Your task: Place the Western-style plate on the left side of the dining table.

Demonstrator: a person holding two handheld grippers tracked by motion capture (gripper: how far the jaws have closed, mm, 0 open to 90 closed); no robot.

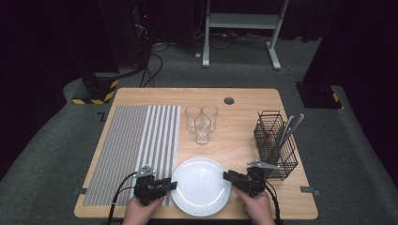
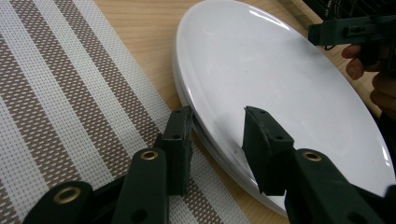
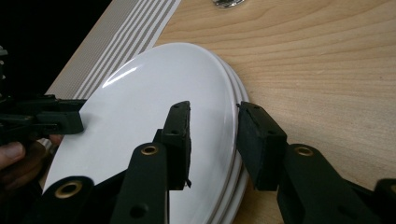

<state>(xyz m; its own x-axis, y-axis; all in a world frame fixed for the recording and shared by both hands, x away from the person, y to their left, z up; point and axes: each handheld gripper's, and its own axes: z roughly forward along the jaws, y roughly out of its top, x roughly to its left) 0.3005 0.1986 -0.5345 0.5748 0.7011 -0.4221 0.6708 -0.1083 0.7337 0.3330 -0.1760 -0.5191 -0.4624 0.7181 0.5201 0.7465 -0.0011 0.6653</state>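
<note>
A stack of white plates (image 1: 201, 186) lies at the table's front centre, and its layered rims show in the right gripper view (image 3: 233, 186). My left gripper (image 1: 171, 184) is open at the stack's left edge. Its jaws straddle the rim (image 2: 217, 119), one over the striped placemat (image 2: 60, 93), the other over the top plate (image 2: 280, 84). My right gripper (image 1: 227, 176) is open at the right edge. Its jaws (image 3: 214, 112) stand either side of the rim, one above the plate (image 3: 154, 107), one above the wood. Neither gripper pinches the plates.
The grey-and-white striped placemat (image 1: 136, 140) covers the table's left part. Three clear glasses (image 1: 202, 122) stand behind the plates. A black wire basket (image 1: 274, 140) with metal cutlery (image 1: 287, 129) stands at the right, close to my right gripper. Bare wood (image 1: 244, 112) lies between the glasses and the basket.
</note>
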